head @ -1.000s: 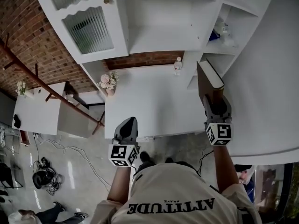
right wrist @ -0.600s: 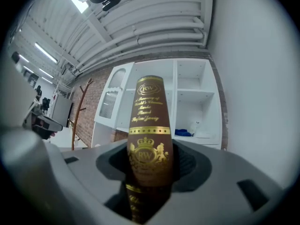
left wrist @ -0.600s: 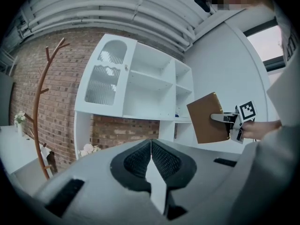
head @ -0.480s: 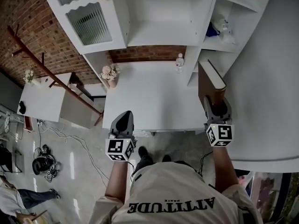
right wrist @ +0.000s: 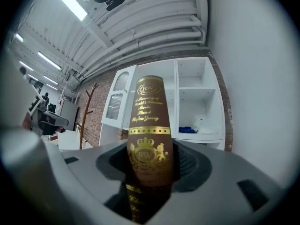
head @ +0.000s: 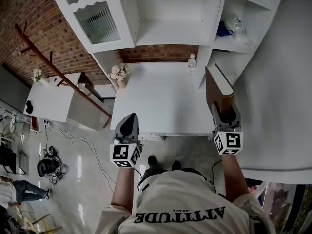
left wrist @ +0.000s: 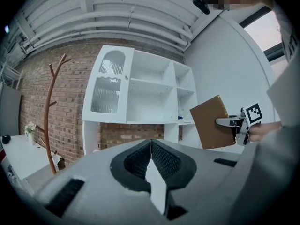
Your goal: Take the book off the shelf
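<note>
1. Your right gripper (head: 223, 112) clamped the book (head: 218, 87) at the spine, upright, clear of the shelf (head: 234, 46).
2. Left gripper (head: 127, 126) jaws closed, empty.
3. You needed a firm squeeze and level carry; the tall book could tip.

Gold script on the book (right wrist: 149, 125) is too tiny to read, its lower end sinks into the right gripper (right wrist: 150, 162), and the blue thing (right wrist: 189, 130) on the shelf (right wrist: 208, 138) is unidentifiable

A staged home set in an industrial hall is indicated by a white shelf unit (head: 165, 33), far brick wall (head: 53, 38), floor cables (head: 78, 141) (strip lights (right wrist: 70, 1) overhead).
</note>
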Available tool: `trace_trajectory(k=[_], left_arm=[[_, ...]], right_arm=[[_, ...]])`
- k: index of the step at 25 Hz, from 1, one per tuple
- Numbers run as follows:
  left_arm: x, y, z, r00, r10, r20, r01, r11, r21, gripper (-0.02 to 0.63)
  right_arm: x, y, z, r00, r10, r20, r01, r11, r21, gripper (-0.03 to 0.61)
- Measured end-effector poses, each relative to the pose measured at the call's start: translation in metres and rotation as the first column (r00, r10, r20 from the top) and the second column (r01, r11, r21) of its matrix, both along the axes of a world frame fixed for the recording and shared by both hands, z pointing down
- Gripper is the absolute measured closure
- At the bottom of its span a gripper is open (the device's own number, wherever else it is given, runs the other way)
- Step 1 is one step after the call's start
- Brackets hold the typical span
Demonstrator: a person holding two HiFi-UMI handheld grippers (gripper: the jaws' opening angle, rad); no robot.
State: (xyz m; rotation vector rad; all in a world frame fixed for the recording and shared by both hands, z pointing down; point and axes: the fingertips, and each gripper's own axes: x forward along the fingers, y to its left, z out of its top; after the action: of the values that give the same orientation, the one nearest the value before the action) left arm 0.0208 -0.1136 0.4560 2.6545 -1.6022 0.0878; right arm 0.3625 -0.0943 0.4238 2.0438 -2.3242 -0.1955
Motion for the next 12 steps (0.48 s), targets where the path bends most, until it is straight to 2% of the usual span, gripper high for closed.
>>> trace_trajectory(k=[12], left_arm=[[-0.025,-0.010,-0.011,0.999,0.032,-0.018,-0.032,0.999,0.021,0.588]], right_arm=[[-0.037,0.003,-0.014,0.999,0.032,0.002,-0.032,0.999,0.041,0.347]])
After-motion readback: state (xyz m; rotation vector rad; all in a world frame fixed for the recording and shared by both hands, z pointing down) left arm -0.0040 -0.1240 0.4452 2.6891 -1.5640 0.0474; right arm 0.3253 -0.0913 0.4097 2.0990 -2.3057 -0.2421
